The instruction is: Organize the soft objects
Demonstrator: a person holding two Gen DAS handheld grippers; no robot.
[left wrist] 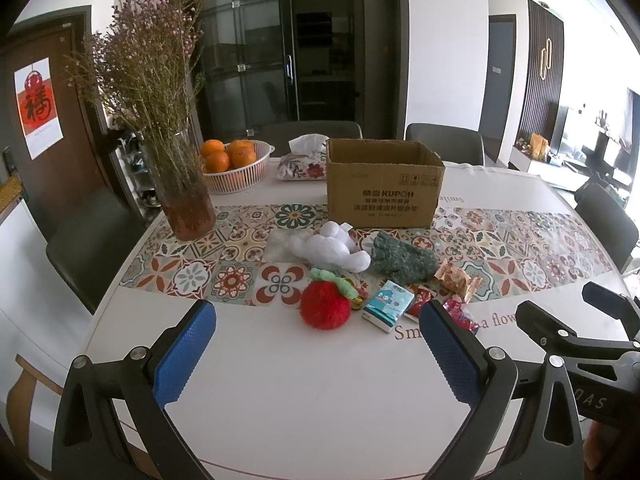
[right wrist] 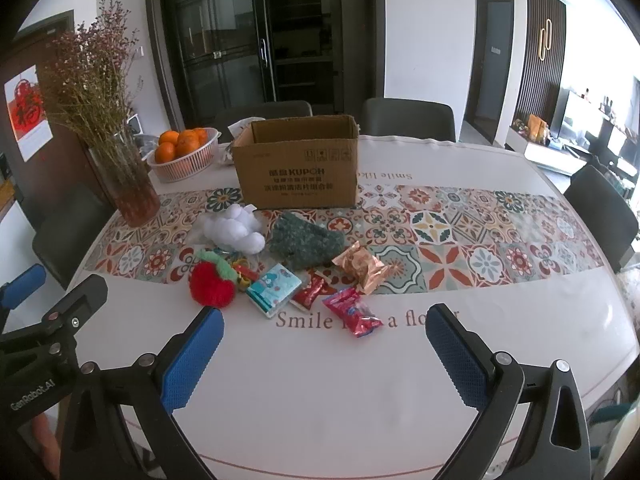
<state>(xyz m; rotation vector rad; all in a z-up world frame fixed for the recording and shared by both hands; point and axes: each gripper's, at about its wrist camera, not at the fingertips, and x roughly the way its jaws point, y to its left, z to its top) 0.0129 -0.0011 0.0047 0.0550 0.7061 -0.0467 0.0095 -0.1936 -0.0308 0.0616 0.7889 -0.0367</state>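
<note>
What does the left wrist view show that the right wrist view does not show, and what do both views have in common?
Only the left wrist view shows the floral tissue pack clearly, behind the cardboard box.
Only the right wrist view shows the pink snack packet whole and most of the printed "Smile" line.
Both share the red plush, white plush, green glove, and both open, empty grippers: left gripper, right gripper.
</note>
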